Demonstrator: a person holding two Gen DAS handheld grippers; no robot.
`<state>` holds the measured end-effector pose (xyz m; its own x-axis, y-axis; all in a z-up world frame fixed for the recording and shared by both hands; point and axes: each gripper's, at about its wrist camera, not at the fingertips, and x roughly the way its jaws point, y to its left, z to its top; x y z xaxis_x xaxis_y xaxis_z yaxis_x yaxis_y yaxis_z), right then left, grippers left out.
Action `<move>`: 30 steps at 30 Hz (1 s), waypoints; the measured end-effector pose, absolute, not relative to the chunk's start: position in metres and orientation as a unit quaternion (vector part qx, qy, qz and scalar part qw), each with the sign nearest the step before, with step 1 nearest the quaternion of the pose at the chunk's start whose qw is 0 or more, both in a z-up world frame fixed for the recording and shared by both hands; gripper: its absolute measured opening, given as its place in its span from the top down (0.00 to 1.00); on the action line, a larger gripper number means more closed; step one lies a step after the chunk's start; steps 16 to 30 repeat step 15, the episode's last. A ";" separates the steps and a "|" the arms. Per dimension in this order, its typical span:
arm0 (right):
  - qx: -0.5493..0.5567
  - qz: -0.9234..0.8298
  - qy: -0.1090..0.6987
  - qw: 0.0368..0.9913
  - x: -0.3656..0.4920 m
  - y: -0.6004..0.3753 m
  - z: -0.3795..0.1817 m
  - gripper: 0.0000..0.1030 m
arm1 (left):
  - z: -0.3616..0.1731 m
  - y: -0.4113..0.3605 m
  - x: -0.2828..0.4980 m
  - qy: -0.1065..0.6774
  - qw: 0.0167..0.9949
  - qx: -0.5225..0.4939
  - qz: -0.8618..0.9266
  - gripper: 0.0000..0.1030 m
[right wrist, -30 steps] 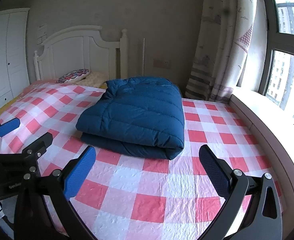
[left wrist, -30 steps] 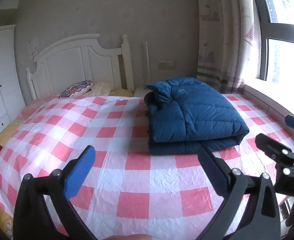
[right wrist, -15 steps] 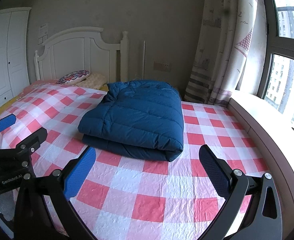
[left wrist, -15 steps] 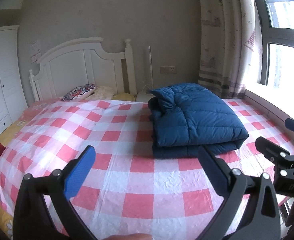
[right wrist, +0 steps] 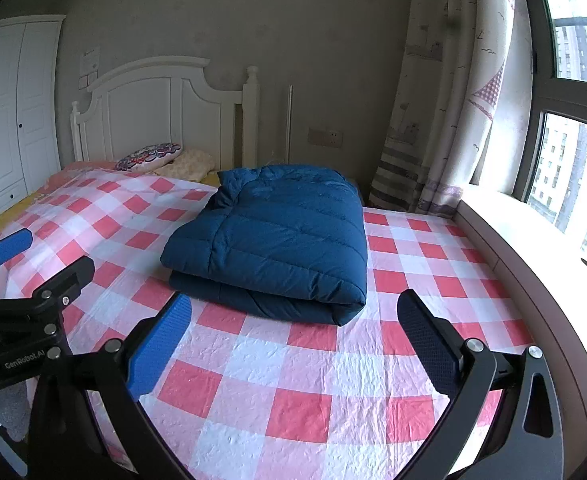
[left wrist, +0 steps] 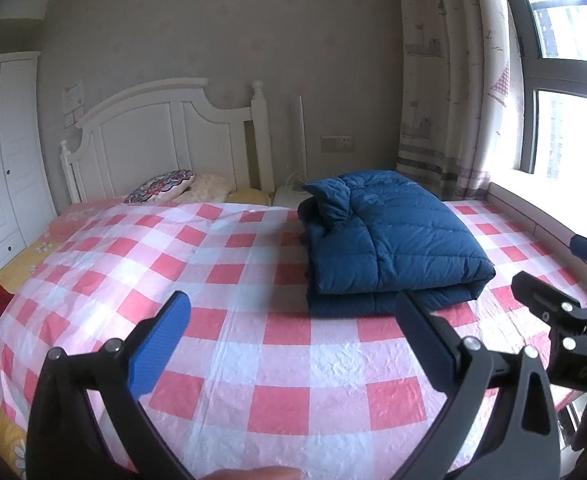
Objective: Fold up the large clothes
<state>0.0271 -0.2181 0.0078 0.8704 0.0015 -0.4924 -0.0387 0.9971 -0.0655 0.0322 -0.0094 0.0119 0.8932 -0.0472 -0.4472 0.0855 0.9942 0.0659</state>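
We see the blue coat point(right wrist: 277, 240) folded flat on the far bed point(right wrist: 293, 380), so folding looks done, and both our left gripper point(left wrist: 289, 344) and right gripper point(right wrist: 293, 344) have jaws spread wide, holding nothing.

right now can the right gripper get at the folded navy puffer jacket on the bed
Probably yes. The right gripper is open and empty, and only bare red-and-white checked bedsheet lies between it and the folded navy puffer jacket; it would need to move forward.

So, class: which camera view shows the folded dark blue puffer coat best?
The right wrist view: the folded dark blue puffer coat lies central and unobstructed. In the left wrist view the coat sits off-centre, its near edge partly hidden behind a finger.
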 end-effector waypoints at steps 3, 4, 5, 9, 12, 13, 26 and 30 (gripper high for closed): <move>-0.036 0.012 0.258 0.965 0.027 -0.218 0.006 0.04 | 0.011 -0.009 0.032 0.233 0.971 0.035 -0.045 0.02; -0.035 0.013 0.260 0.965 0.028 -0.218 0.004 0.04 | 0.010 -0.008 0.031 0.232 0.971 0.029 -0.053 0.02; -0.034 0.015 0.264 0.964 0.029 -0.219 0.001 0.04 | 0.008 -0.008 0.029 0.227 0.972 0.024 -0.060 0.02; -0.027 0.028 0.288 0.957 0.041 -0.229 -0.014 0.04 | -0.007 -0.015 0.041 0.245 0.965 0.050 -0.072 0.02; -0.030 0.021 0.302 0.952 0.060 -0.258 -0.020 0.04 | -0.024 -0.003 0.084 0.325 0.940 0.068 -0.079 0.02; -0.036 0.008 0.303 0.952 0.066 -0.270 -0.019 0.04 | -0.028 0.007 0.101 0.342 0.934 0.072 -0.073 0.02; -0.061 -0.051 0.302 0.950 0.081 -0.321 -0.011 0.04 | -0.034 0.046 0.143 0.366 0.927 0.080 -0.034 0.02; -0.061 -0.051 0.302 0.950 0.081 -0.321 -0.011 0.04 | -0.034 0.046 0.143 0.366 0.927 0.080 -0.034 0.02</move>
